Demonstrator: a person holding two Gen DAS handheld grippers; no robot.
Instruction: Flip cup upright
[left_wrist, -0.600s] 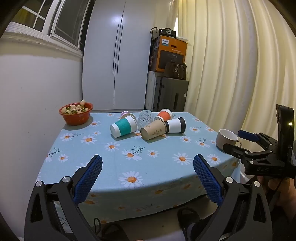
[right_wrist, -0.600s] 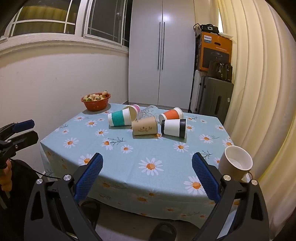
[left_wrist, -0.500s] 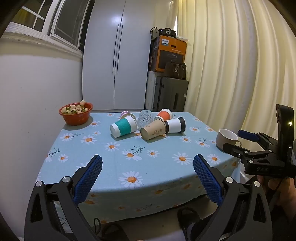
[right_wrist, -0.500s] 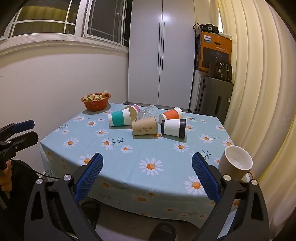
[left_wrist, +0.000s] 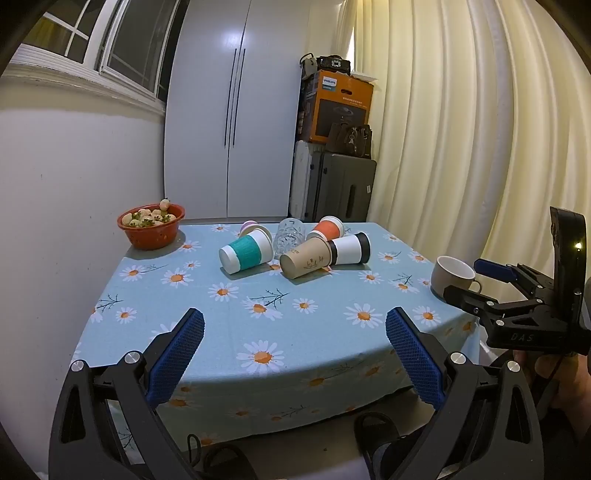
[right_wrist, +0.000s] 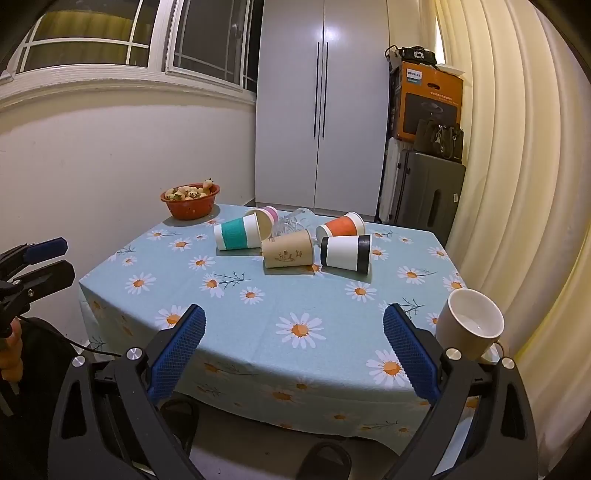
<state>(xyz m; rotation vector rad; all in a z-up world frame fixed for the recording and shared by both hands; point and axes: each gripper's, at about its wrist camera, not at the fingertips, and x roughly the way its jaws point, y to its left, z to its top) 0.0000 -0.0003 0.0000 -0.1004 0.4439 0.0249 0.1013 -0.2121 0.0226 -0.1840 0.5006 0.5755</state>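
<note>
Several paper cups lie on their sides in the middle of the table: a teal-banded cup (left_wrist: 245, 254) (right_wrist: 238, 232), a brown cup (left_wrist: 304, 260) (right_wrist: 288, 253), a black-and-white cup (left_wrist: 349, 249) (right_wrist: 345, 254), an orange cup (left_wrist: 327, 229) (right_wrist: 341, 225), a pink cup (right_wrist: 263, 217) and a clear glass (left_wrist: 288, 236). A beige mug (left_wrist: 452, 277) (right_wrist: 469, 325) stands upright at the right edge. My left gripper (left_wrist: 293, 354) and right gripper (right_wrist: 293, 350) are both open and empty, held in front of the table's near edge.
The table has a blue daisy cloth (left_wrist: 258, 317). An orange bowl of fruit (left_wrist: 151, 224) (right_wrist: 190, 197) stands at the back left. A white wall is on the left, curtains on the right, a wardrobe and boxes behind.
</note>
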